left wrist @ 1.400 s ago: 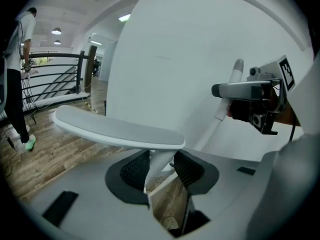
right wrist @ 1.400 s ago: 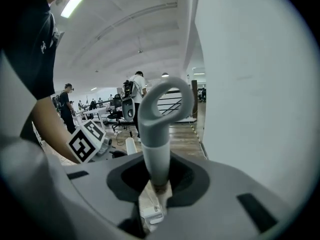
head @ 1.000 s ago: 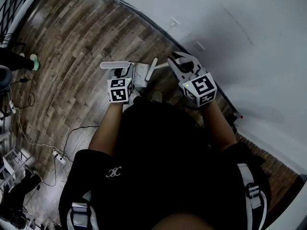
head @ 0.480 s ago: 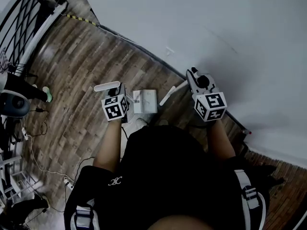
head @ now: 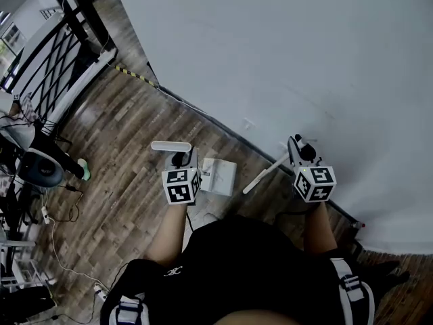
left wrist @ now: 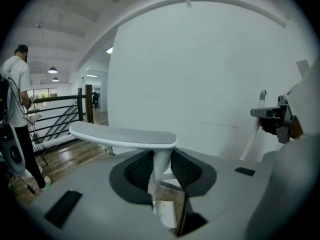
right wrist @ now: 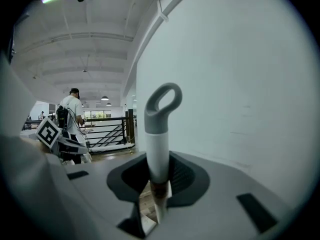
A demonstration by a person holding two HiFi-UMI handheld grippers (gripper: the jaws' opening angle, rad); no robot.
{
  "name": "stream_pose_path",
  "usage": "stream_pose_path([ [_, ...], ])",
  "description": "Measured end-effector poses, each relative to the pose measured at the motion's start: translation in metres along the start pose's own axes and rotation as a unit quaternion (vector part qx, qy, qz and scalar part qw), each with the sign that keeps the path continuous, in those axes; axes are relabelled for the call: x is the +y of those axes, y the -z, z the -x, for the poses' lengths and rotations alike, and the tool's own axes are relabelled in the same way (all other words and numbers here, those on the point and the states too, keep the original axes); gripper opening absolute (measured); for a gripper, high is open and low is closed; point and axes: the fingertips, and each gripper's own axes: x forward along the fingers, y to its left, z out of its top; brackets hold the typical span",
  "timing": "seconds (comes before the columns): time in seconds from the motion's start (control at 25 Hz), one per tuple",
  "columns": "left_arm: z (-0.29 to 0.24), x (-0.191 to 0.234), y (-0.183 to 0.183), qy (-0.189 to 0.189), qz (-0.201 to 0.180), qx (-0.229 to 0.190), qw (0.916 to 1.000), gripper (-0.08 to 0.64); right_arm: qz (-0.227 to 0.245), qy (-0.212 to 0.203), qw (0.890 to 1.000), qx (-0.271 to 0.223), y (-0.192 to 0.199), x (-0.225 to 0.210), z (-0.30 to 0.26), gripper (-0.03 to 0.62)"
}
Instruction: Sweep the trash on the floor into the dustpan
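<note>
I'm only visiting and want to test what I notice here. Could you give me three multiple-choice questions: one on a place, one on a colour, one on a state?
1. Where is the white plastic dustpan?
A) on the black railing
B) between the two grippers
C) hung on the wall

2. What colour is the loop topping the white broom handle?
A) red
B) yellow
C) grey

3. What is the left gripper doing?
A) shut on the dustpan's flat-topped handle
B) open, empty
C) holding a cup

Answers:
1 B: the head view shows it beside the left gripper.
2 C: the right gripper view shows it grey.
3 A: the handle's stem sits clamped between its jaws.
</note>
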Motion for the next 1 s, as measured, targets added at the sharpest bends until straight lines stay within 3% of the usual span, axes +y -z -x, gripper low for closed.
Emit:
stream_pose_path([
  [0.48,0.013,-0.020,-0.037,0.012,-0.003,-0.030,0.9995,0.109,0.004,0.028,1.000,0.001,0.003,-0.022,0.016,0.086],
  [1.0,0.004,-0.034,-0.030,0.029,-0.014,-0.012,0.9994,0.109,0.003,0.042,0.999,0.000,0.006,-0.032,0.027,0.086],
])
